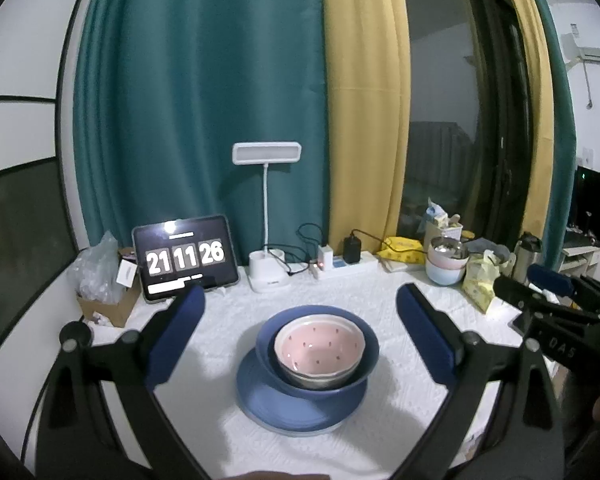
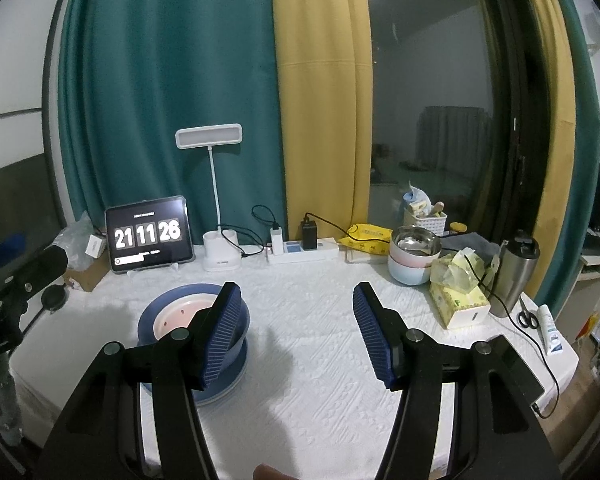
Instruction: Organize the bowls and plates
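The pink bowl [image 1: 320,350] sits nested in the blue bowl [image 1: 364,364], which rests on the blue plate [image 1: 300,416] — largest underneath, so the stack stands steady on the white surface [image 2: 308,360]. The left claw [image 1: 300,320] hangs spread wide above the stack, holding nothing; the right claw [image 2: 296,336] gapes empty beside it — the sorting looks done.

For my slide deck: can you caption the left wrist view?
Open left gripper frames a pink bowl nested in a blue bowl on a blue plate.
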{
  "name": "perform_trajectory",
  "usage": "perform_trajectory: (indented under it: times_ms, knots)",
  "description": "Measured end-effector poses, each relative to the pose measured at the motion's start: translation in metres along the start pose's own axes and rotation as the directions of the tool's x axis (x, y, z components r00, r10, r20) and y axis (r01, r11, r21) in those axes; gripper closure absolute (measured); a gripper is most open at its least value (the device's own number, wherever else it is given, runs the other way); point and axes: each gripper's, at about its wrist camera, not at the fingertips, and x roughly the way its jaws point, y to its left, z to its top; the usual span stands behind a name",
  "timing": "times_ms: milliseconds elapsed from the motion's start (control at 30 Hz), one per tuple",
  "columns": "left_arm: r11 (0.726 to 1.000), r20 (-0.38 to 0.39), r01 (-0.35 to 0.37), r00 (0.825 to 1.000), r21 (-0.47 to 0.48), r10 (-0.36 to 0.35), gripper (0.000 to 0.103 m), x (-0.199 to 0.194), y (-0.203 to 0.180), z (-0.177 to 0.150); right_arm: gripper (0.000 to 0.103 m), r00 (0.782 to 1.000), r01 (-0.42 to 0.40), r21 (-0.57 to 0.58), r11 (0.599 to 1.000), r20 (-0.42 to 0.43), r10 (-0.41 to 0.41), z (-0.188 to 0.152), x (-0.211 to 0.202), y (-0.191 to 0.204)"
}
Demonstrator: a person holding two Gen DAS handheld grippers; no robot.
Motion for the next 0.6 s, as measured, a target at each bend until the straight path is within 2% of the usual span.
perform_trajectory:
  times_ms: [600]
  knots:
    - [1.0, -0.006, 0.001, 1.0, 0.01, -0.001, 0.006, 0.0022, -0.004, 0.0004, 0.041, 1.0, 0.004, 0.039, 0.999, -0.017, -0.003, 0.0019, 0.0036, -0.006]
